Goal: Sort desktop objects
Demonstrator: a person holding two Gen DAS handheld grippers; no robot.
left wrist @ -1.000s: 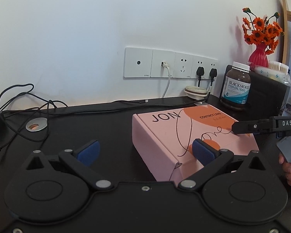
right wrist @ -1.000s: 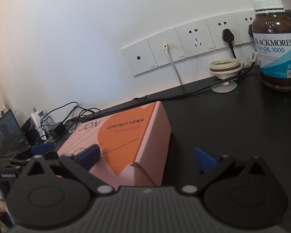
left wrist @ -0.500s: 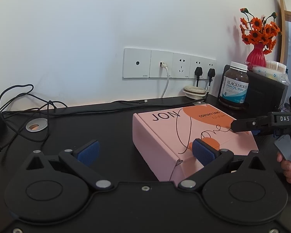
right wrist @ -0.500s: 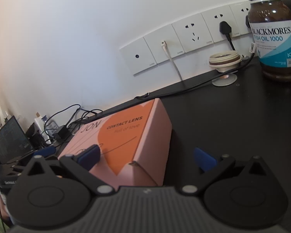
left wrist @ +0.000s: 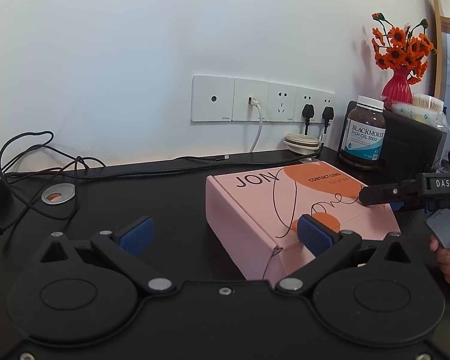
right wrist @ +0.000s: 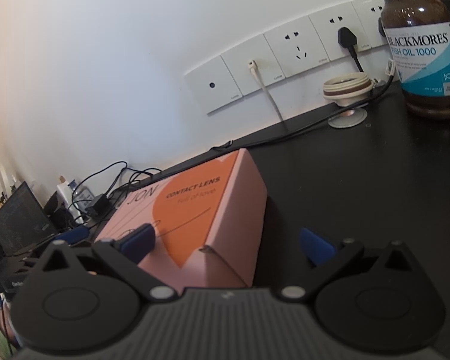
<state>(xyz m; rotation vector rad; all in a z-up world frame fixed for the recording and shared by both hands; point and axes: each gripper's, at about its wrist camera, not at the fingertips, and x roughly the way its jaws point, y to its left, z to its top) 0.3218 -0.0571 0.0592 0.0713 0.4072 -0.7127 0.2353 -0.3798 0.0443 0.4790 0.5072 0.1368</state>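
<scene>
A pink "JON contact lens" box lies on the black desk. My left gripper is open at the box's near left corner. Its right pad hovers over the box top and its left pad over bare desk. My right gripper is open at the box's right end, one finger above the lid, the other beside the box over the desk. In the left wrist view that black finger lies over the lid's right edge.
A brown fish oil bottle stands behind the box next to a black case bearing a red vase of orange flowers. Wall sockets, a round lid and loose cables line the back. A hand holds the right gripper.
The right gripper has crept forward and tilted; the bottle looms larger in its view. The box and the left gripper have stayed put, both grippers still open.
</scene>
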